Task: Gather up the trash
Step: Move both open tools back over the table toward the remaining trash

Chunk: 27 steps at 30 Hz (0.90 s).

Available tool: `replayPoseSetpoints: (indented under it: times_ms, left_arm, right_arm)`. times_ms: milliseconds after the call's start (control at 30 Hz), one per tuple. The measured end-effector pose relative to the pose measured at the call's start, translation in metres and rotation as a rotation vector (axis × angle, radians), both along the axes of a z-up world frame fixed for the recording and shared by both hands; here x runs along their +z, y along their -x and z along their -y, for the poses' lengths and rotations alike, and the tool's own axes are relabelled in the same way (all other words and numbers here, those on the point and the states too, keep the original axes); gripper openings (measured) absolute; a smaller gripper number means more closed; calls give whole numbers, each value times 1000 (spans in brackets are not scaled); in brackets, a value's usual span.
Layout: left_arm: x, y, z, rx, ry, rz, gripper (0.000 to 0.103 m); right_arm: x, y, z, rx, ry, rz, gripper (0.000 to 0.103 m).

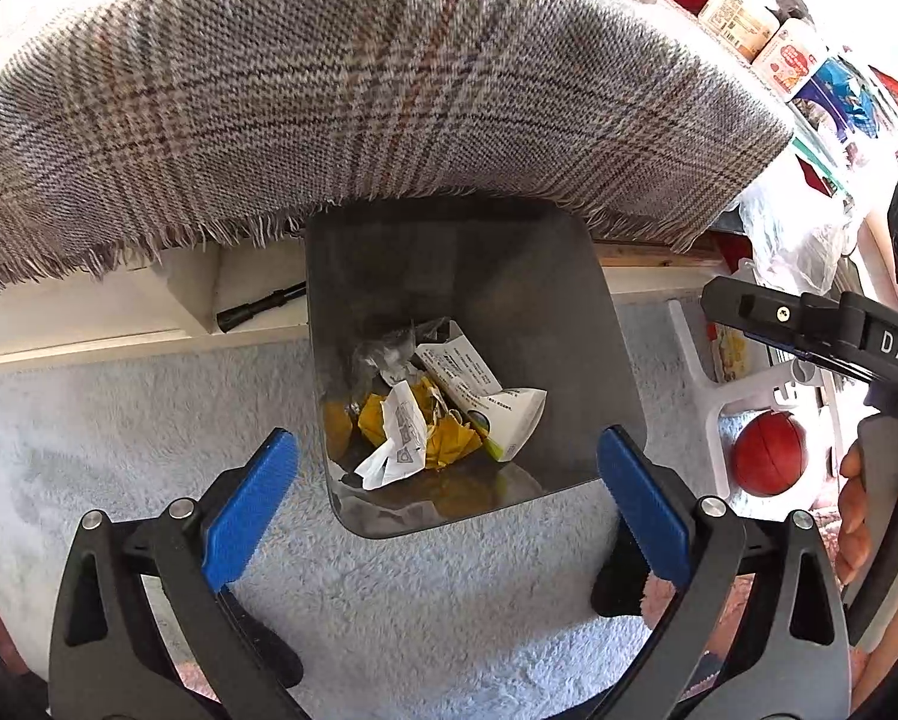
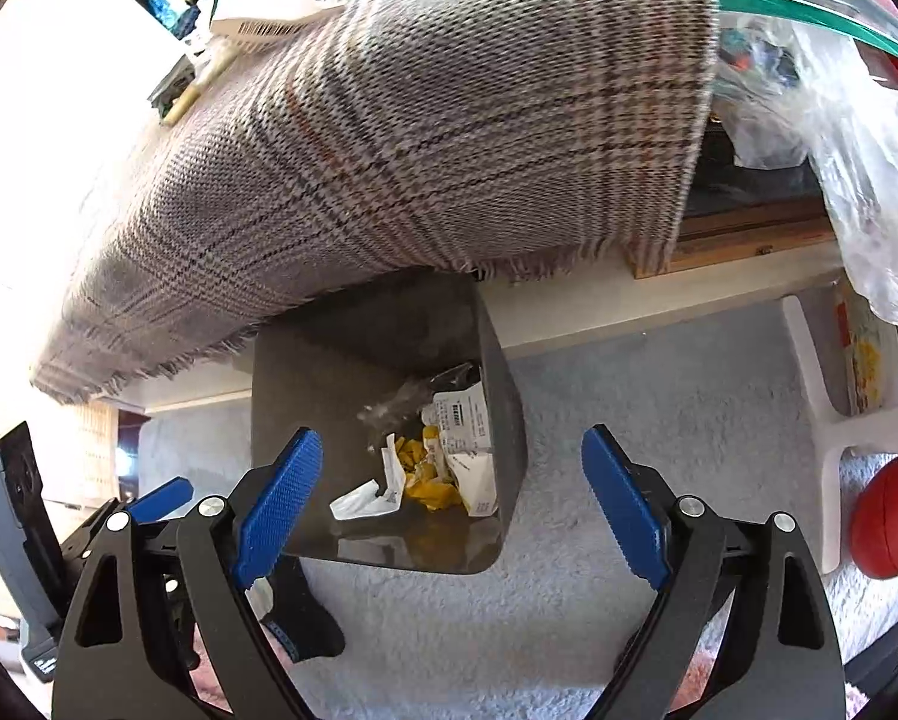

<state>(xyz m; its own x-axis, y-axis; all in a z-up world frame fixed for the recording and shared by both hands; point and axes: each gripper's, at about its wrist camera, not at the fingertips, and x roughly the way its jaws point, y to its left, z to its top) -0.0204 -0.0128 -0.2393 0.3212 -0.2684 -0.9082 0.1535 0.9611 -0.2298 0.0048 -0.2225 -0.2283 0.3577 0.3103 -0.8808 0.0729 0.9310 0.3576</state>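
A dark grey trash bin (image 1: 533,312) stands on the pale blue carpet, partly under the plaid cloth. It also shows in the right wrist view (image 2: 353,360). Inside lie crumpled white paper (image 1: 398,438), yellow wrappers (image 1: 449,438), a white printed carton (image 1: 485,396) and clear plastic. My left gripper (image 1: 449,498) is open and empty, hovering above the bin's near rim. My right gripper (image 2: 449,498) is open and empty, above the bin's near right corner. The right gripper's body (image 1: 821,330) shows at the right of the left wrist view.
A plaid fringed cloth (image 1: 359,90) hangs over a table above the bin. A red ball (image 1: 767,450) lies under a white plastic stool (image 1: 713,396) to the right. Clear plastic bags (image 2: 857,150) hang at upper right. Boxes and packages (image 1: 767,36) crowd the tabletop.
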Motion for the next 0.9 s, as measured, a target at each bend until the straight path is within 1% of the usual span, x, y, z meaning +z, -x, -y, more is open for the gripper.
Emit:
replayPoseSetpoints:
  times_ms: [67, 133, 300, 400, 633, 800, 900]
  left_arm:
    - [8, 2, -2, 5, 7, 4, 95]
    - [18, 2, -3, 11, 8, 12, 95]
    - [55, -1, -15, 18, -29, 61, 95]
    - [79, -9, -30, 51, -32, 80, 95]
    - [131, -35, -53, 105, -73, 148, 95]
    - [166, -62, -62, 134, -81, 191, 95]
    - [181, -82, -66, 146, -78, 208, 95]
  right_arm:
    - [5, 2, 3, -8, -6, 4, 89]
    - [17, 4, 3, -2, -5, 29, 90]
    - [60, 3, 5, 17, 12, 110, 91]
    - [85, -5, 6, 28, 41, 145, 91]
    - [130, -31, 7, 30, 41, 189, 91]
    - [160, -59, -1, 45, 41, 230, 91]
    - [173, -77, -5, 53, 33, 251, 91]
